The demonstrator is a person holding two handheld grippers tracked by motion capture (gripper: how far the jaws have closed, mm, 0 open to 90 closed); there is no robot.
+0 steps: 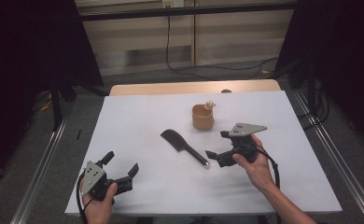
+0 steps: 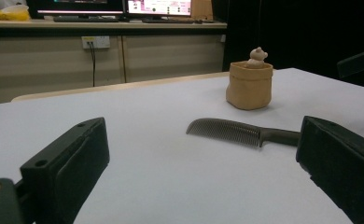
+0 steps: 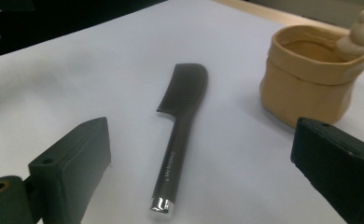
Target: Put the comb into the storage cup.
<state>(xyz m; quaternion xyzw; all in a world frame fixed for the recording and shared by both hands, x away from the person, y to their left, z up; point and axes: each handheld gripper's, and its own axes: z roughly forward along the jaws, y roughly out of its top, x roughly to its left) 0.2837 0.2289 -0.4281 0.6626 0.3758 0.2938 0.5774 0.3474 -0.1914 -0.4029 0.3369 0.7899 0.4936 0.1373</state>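
A black comb lies flat on the white table top, handle toward the right gripper; its silver end cap shows close in the right gripper view. Behind it stands a tan cup with a small pale figure on its rim. My right gripper is open just right of the comb's handle end, nothing between its jaws. My left gripper is open near the front left edge, well away from the comb and the cup.
The white top lies on a wooden table whose far edge shows behind it. Metal rails run along both sides on the floor. A black cable hangs at the back wall. Monitors stand on a far desk.
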